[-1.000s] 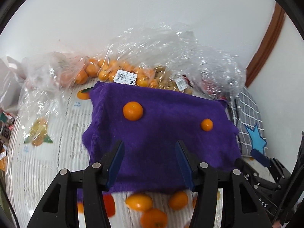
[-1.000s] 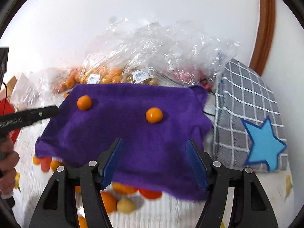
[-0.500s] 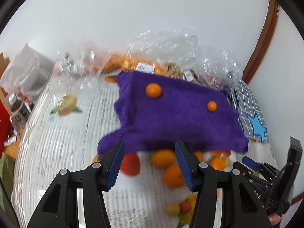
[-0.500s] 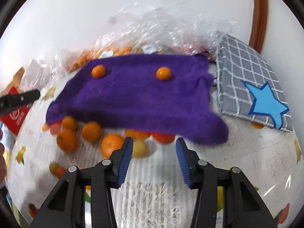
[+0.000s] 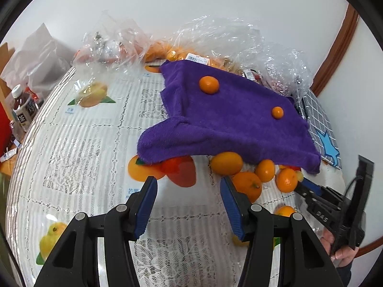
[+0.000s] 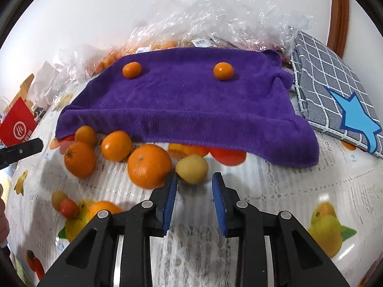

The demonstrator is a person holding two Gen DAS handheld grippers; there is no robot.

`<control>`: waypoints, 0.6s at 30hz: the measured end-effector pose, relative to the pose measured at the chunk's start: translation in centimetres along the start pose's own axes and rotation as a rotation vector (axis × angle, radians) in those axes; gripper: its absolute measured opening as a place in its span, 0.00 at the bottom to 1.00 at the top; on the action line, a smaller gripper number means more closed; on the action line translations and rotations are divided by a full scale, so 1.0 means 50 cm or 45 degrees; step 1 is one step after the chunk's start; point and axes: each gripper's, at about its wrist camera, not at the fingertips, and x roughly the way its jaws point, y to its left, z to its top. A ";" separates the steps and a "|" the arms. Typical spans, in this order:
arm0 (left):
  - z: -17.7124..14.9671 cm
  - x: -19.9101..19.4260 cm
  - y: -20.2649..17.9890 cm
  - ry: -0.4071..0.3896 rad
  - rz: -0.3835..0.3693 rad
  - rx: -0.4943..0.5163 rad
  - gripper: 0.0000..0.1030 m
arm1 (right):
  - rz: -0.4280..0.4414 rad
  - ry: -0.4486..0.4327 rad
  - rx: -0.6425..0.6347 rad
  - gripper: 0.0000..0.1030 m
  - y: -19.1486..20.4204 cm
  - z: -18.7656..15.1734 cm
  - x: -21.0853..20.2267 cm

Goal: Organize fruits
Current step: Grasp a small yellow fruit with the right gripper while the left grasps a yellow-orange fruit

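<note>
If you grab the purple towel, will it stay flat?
Probably not. The towel looks soft and already droops over hidden fruit, so it would likely sag. The two small oranges on top are round and would probably roll off.

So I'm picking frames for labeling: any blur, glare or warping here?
Left wrist view: mostly sharp, slight smear on the red fruit under the purple towel; strong fisheye bending at the edges. Right wrist view: glare on the plastic bags; the large orange by the right gripper is a little soft.
</note>
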 end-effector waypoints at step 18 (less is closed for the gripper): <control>0.025 0.094 -0.077 0.069 -0.085 -0.004 0.51 | -0.083 -0.062 0.005 0.28 -0.055 -0.040 -0.037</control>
